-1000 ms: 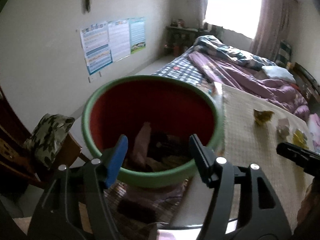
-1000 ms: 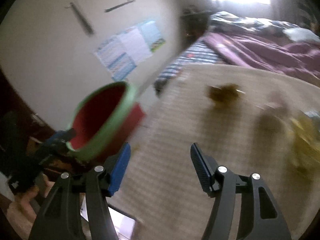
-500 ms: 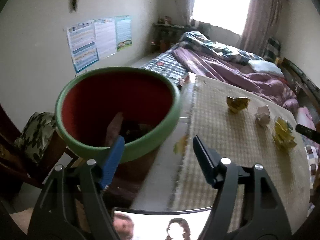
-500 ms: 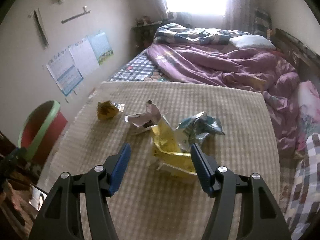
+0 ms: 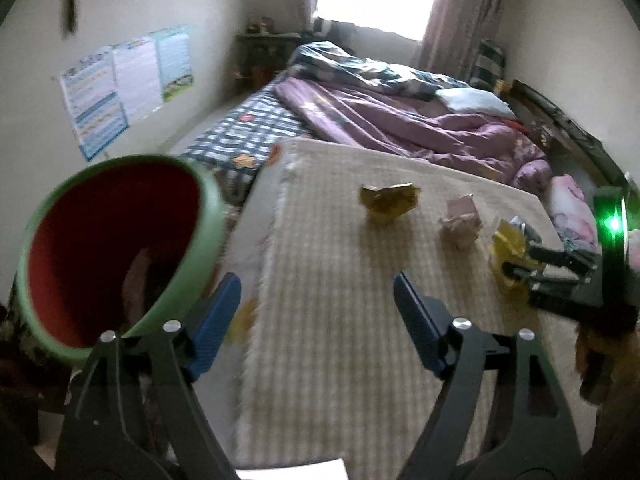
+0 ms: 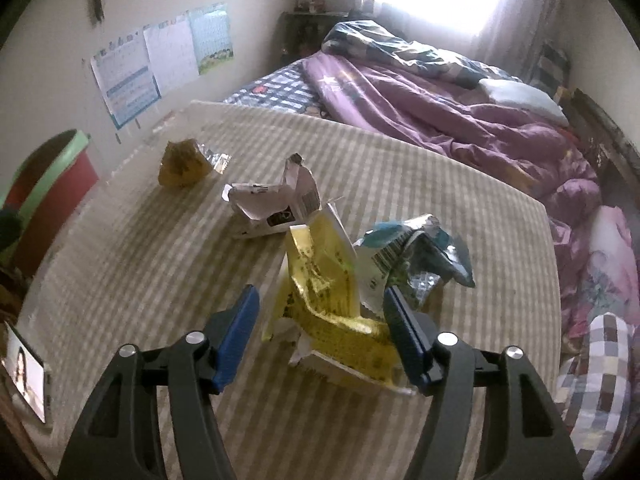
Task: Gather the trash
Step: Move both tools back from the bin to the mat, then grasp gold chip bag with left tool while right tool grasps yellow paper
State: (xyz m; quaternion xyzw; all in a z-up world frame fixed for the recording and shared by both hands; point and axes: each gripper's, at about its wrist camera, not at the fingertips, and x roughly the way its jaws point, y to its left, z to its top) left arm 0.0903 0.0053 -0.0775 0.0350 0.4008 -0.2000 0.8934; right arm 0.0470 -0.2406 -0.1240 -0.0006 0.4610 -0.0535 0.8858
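Observation:
A crumpled yellow wrapper lies on the beige checked mat. My right gripper straddles it with its jaws closing; the left pad still stands off the wrapper. Beside it lie a teal wrapper, a crushed white carton and a gold wrapper. My left gripper hovers over the mat's near left part, its jaws opening with nothing between them. The red bin with a green rim stands to its left. In the left wrist view the right gripper sits at the yellow wrapper.
A bed with a rumpled purple quilt runs behind the mat. A lit phone lies at the mat's near left corner. Posters hang on the left wall. A small yellow scrap lies by the mat's left edge.
The left gripper swung right, from over the bin to over the mat, and widened. The right gripper came down onto the yellow wrapper and its jaws narrowed around it.

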